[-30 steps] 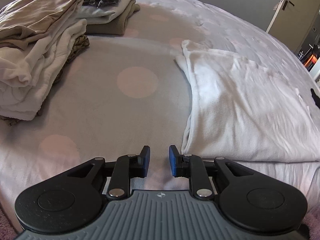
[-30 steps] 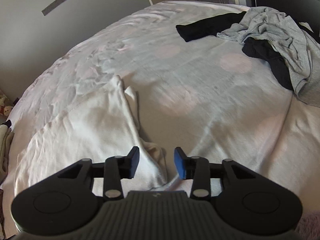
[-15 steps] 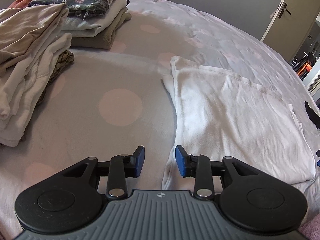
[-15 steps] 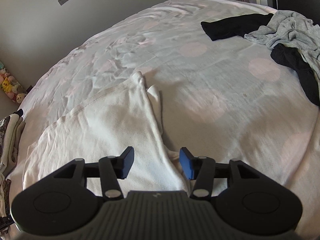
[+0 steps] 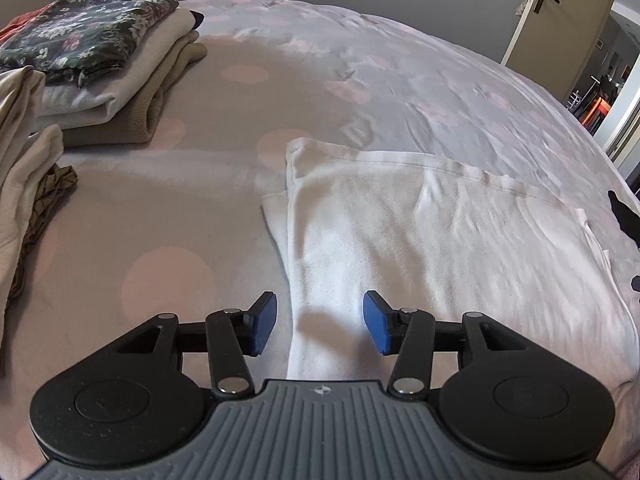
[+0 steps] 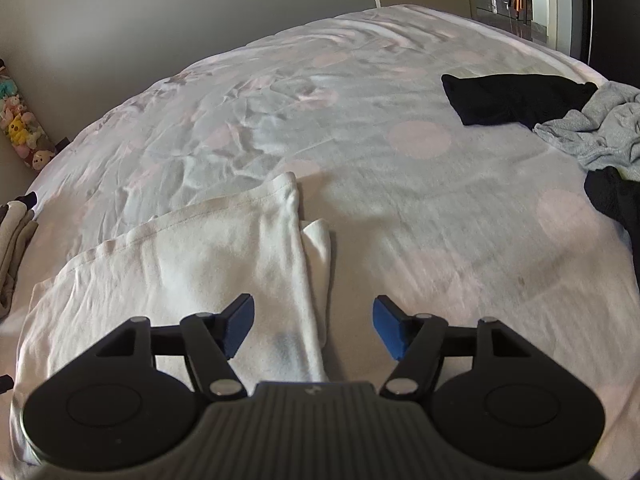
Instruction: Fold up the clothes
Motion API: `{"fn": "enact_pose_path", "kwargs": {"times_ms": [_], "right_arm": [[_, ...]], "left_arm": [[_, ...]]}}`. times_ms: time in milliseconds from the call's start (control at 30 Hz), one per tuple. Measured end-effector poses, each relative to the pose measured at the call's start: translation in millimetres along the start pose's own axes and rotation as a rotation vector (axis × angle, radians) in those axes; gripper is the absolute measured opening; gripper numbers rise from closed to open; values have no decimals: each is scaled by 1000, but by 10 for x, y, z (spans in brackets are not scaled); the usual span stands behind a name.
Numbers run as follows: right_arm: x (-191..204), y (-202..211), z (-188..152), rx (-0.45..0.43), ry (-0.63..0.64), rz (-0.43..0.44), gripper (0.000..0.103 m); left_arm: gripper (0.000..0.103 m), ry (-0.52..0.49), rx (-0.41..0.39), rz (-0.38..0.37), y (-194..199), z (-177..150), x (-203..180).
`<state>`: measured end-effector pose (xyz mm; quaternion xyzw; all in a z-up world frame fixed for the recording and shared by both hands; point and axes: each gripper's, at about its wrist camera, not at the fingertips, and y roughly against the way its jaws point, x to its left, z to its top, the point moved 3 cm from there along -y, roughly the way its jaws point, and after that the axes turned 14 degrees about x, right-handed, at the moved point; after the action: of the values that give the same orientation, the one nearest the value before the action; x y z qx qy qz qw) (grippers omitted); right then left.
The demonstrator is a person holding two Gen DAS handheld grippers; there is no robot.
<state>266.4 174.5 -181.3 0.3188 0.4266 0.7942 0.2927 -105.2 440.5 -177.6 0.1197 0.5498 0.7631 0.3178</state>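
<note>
White garment (image 5: 440, 248) lies flat on your bedspread (image 5: 168, 208), folded in half. Your left gripper (image 5: 320, 322) hangs over its left edge and your right gripper (image 6: 314, 326) over its right edge (both have just been spreading, nothing pinched). Folded piles (image 5: 100, 76) sit well left.

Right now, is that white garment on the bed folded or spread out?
Partly folded. The white garment lies flat on the bed, with a second layer peeking out from under its side edge.
</note>
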Motion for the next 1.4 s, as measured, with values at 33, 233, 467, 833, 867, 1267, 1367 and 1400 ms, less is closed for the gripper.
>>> {"fn": "enact_pose_path", "kwargs": {"times_ms": [33, 233, 467, 833, 867, 1267, 1367, 1400], "right_arm": [[-19, -35, 25, 3, -3, -3, 69], [-146, -221, 100, 16, -44, 7, 69], [-269, -307, 106, -23, -92, 68, 70], [-387, -503, 141, -80, -167, 236, 74], [-352, -520, 142, -78, -149, 234, 74], [-112, -661, 153, -54, -24, 210, 15], [-60, -552, 164, -56, -59, 230, 14], [-4, -487, 168, -62, -55, 242, 14]], "left_arm": [[46, 2, 6, -4, -38, 22, -13], [47, 4, 43, -5, -265, 52, -19], [50, 12, 31, -21, -321, 21, 2], [51, 27, 42, 10, -344, 29, -39], [51, 28, 44, 15, -349, 29, -44], [51, 34, 44, 25, -327, 29, -38], [50, 61, 38, 0, -258, 27, 4], [50, 63, 35, -3, -230, 21, 19]]}}
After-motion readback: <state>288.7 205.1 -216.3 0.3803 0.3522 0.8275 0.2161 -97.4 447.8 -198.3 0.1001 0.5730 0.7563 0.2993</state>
